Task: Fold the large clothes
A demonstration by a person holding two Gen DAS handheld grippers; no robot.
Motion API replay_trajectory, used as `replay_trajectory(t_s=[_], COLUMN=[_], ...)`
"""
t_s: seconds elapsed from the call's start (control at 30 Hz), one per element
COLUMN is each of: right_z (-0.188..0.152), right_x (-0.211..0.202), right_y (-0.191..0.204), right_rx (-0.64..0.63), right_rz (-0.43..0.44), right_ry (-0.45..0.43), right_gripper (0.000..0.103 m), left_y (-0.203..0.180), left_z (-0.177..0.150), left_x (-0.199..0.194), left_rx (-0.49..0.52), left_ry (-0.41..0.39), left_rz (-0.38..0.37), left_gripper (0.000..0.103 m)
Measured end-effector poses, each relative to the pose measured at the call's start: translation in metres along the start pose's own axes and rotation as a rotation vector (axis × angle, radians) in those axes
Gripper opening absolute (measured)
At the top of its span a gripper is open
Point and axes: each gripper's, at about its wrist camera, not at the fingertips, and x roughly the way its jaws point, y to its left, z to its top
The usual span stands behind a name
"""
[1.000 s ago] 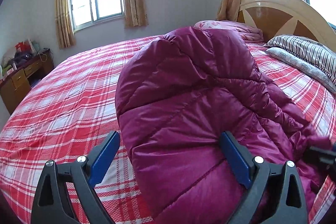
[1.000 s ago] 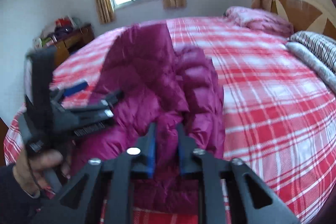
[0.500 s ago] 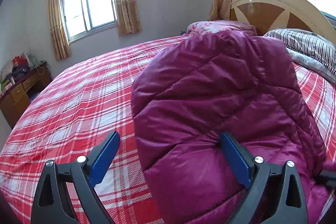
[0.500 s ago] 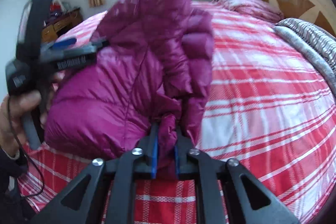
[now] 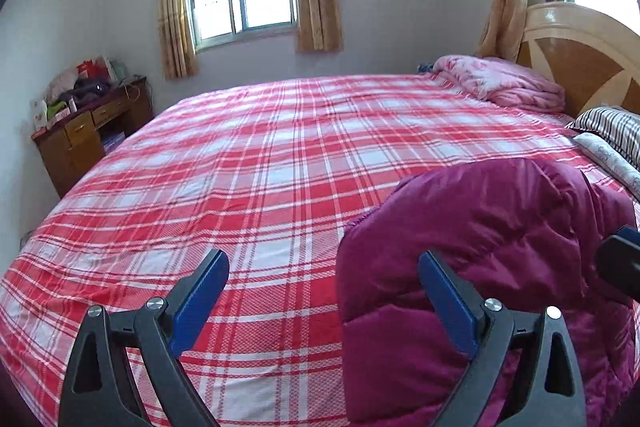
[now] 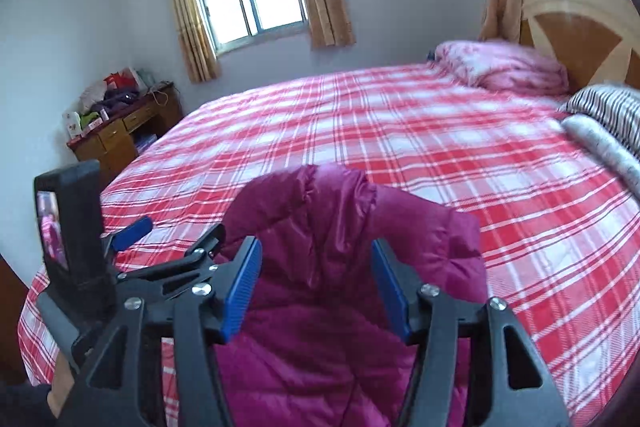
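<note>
The right gripper [image 6: 316, 283] has just been opening: its two blue pads stand apart on either side of a ridge of magenta down jacket [image 6: 340, 267], with the fabric between them but no longer pinched. The left gripper [image 5: 324, 299] is spread wide and holds nothing; its right pad rests against, or just in front of, the jacket's near edge, and its left pad hangs over bare bedspread. From the left wrist view the jacket sits as a rounded, puffed heap at the near right part of the bed [image 5: 248, 163], which is covered in a red and white plaid sheet. The jacket looks light and very soft, quilted in channels, with a shiny shell that is likely to be slippery and to spring back after it is pressed flat. A firm hold is best taken on a stitched seam, hem or collar edge, where the filling is thin, and not on a puffed panel. Beyond lie a pink quilt [image 5: 504, 83], striped pillows [image 5: 612, 127] and a wooden headboard [image 5: 584, 51].
</note>
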Motion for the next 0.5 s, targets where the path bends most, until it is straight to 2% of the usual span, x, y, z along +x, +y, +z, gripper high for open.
replay_trajectory(t_s=[0.07, 0.27, 0.5], right_z=[-0.011, -0.038, -0.043], right_x=[0.012, 0.025, 0.040], right_y=[-0.017, -0.042, -0.051], right_rx=[0.035, 0.073, 0.097], right_rz=[-0.038, -0.071, -0.065], right_ry=[0.040, 0.072, 0.081], right_gripper=[0.045, 0.044, 0.044], left_y=[-0.009, -0.035, -0.040], left_z=[-0.002, -0.018, -0.025], left_x=[0.009, 0.026, 0.043], left_rx=[0.005, 0.060, 0.068], left_ry=[0.024, 0.040, 0.074], left_rz=[-0.010, -0.034, -0.045], left_gripper=[0.096, 0.096, 0.096])
